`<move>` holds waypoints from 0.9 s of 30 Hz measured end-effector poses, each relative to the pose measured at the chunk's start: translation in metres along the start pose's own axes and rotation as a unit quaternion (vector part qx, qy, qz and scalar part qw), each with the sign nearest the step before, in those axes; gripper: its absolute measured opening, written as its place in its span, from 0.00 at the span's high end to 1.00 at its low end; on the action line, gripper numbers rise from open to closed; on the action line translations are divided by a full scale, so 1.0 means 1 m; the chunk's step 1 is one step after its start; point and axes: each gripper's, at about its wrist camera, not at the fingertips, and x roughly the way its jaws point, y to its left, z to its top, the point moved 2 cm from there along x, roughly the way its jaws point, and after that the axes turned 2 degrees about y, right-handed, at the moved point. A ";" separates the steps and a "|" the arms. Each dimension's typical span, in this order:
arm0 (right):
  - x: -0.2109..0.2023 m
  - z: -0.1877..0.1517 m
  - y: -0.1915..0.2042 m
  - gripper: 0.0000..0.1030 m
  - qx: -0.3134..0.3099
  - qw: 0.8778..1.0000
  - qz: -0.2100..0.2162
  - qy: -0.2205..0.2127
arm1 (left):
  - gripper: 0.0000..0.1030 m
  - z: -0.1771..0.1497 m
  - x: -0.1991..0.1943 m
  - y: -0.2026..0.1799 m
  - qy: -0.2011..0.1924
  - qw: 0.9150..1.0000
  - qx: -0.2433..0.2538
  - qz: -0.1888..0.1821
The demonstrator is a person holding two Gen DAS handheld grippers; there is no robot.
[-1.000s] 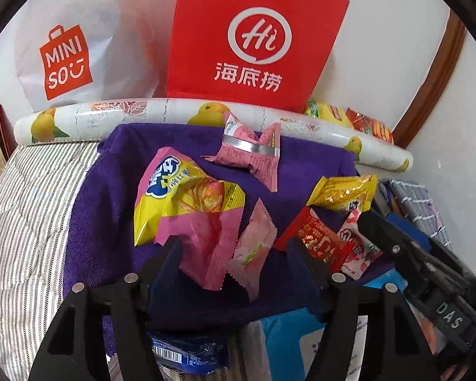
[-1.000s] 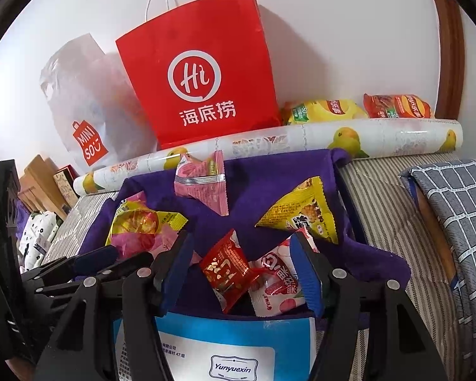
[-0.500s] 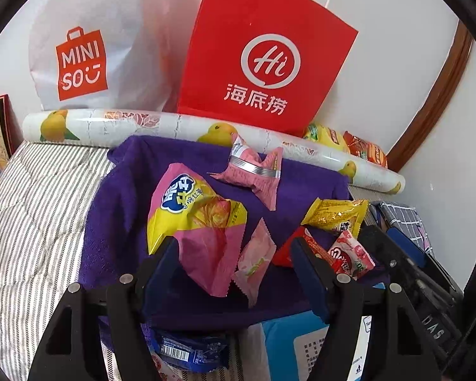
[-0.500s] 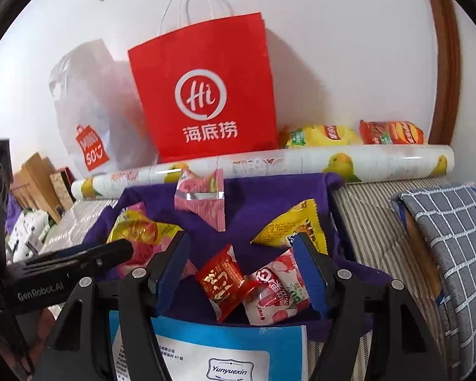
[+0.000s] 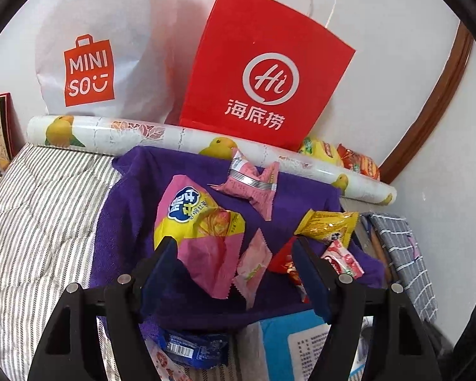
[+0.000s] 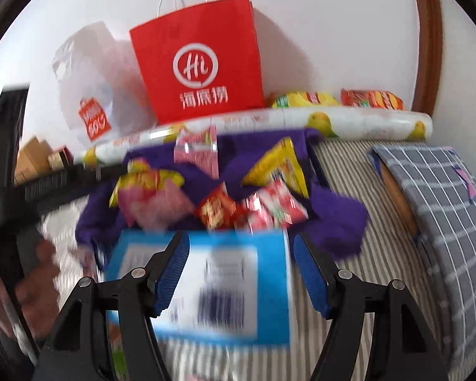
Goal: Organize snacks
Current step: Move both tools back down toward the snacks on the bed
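Note:
Several snack packets lie on a purple towel [image 5: 136, 203]: a yellow-pink bag [image 5: 200, 225], a pink packet [image 5: 254, 184], a small pale pink packet [image 5: 252, 266], a yellow packet [image 5: 328, 223], a red packet [image 6: 217, 211] and a red-white packet [image 5: 344, 258]. My left gripper [image 5: 236, 274] is open and empty, held just above the towel's near edge. My right gripper [image 6: 241, 274] is open and empty above a blue-and-white box [image 6: 206, 285]. The right wrist view is blurred.
A red paper bag [image 5: 263, 73] and a white Miniso bag [image 5: 101, 54] stand against the wall behind a fruit-print roll [image 5: 174, 136]. Two chip bags [image 6: 336, 100] lie beyond it. A grey checked cushion [image 6: 441, 197] is right. A blue wrapper [image 5: 190, 349] lies near.
Both grippers have pulled back and up from the towel. The right one has moved farther, so the blue box now lies between its fingers. Both stay open.

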 end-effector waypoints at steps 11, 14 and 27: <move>-0.027 -0.086 -0.027 0.28 0.046 0.996 0.026 0.070 | 0.29 -0.012 -0.023 -0.008 -0.013 1.000 0.023 0.006; -0.028 -0.105 -0.024 0.27 0.046 0.993 0.050 0.091 | 0.29 -0.025 -0.039 -0.006 -0.010 1.000 0.025 -0.011; -0.018 -0.123 0.019 0.08 -0.027 0.997 -0.032 0.071 | 0.29 -0.077 -0.093 0.041 0.021 0.995 0.074 0.063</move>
